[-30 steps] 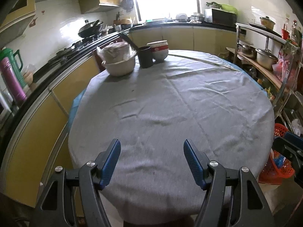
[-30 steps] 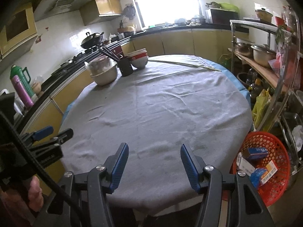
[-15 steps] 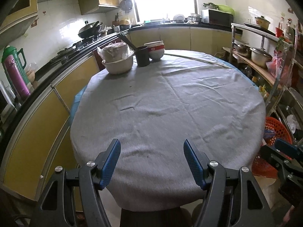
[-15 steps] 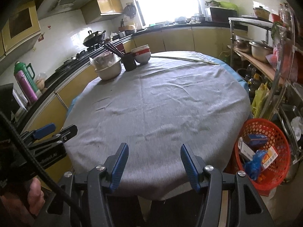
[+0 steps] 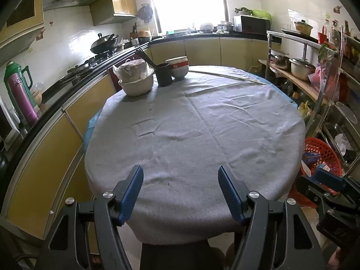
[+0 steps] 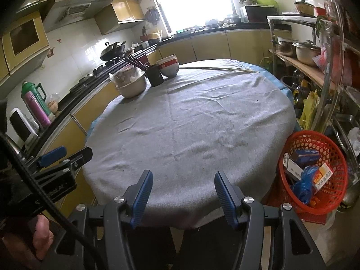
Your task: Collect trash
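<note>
left tongs (image 5: 180,193): blue-padded, black-framed; jaws apart, nothing btwn; hover over near edge of surface, angled down
right tongs (image 6: 183,196): same build; jaws apart, empty; also over near edge, slightly narrower gap than left
surface (image 6: 191,121): round table w/ wrinkled grey cloth, blue under-layer showing at rim; middle bare
trash bin (image 6: 315,175): red plastic mesh basket on floor, right of surface, just beside its rim; partly seen in left view too (image 5: 321,155)
trash: inside red basket – dark blue carton (image 6: 304,155), white box w/ barcode (image 6: 292,168), crumpled blue plastic bag (image 6: 307,180), orange-white pack (image 6: 322,176); none seen on cloth
far-left of surface: cream bowl stack w/ plastic-wrapped contents (image 5: 136,78); black cup holding dark chopsticks (image 5: 164,74), touching or just beside it (hard to tell); red-banded white bowls stacked (image 5: 178,67) next to cup
far edge: long thin pale stick (image 6: 218,68) lying flat on cloth
left counter: green-purple thermos (image 5: 19,92) upright; black wok on stove (image 5: 104,42)
right side: metal rack w/ steel pots (image 5: 301,67)
cross-view: left tongs visible at left edge of right cam (image 6: 51,155); person's fingers (image 6: 41,231) below them, lower-left corner
bkgd: bright window, yellow cabinets
</note>
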Tool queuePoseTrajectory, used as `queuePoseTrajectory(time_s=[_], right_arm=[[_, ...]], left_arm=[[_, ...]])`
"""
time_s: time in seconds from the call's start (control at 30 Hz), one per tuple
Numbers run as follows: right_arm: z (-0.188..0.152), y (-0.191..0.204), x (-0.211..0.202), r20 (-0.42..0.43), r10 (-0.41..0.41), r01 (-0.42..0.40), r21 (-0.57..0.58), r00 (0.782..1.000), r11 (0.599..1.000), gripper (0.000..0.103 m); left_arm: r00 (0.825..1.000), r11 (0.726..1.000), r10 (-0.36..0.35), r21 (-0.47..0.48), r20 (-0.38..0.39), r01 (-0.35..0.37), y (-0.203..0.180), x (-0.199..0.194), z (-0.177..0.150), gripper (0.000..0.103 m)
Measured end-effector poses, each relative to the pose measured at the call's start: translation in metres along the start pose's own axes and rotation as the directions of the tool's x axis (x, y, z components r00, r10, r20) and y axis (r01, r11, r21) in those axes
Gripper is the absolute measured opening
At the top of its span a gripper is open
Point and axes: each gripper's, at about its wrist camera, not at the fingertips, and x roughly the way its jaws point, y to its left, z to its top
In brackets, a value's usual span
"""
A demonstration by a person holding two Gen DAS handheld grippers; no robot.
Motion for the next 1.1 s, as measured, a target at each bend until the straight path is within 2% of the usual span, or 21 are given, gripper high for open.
queuePoseTrajectory(time_s=[0.27,1.1], right_arm=[[0.0015,0.0018,-0.0087,0.023,-0.018,0.018,0.006,1.000,1.000,0.061],[-0.0002,0.0051,-0.0053,0.021,-0.009,0.009,0.001,1.000,1.000,0.061]], left_arm=[[0.999,1.000,-0.004,-0.002,0.035,0.004,0.0014,-0.0118,0.0018,0.070],[1.000,1.000,-0.008,0.004,0.026,0.008,-0.0019,-0.0102,-0.0006,0.070]])
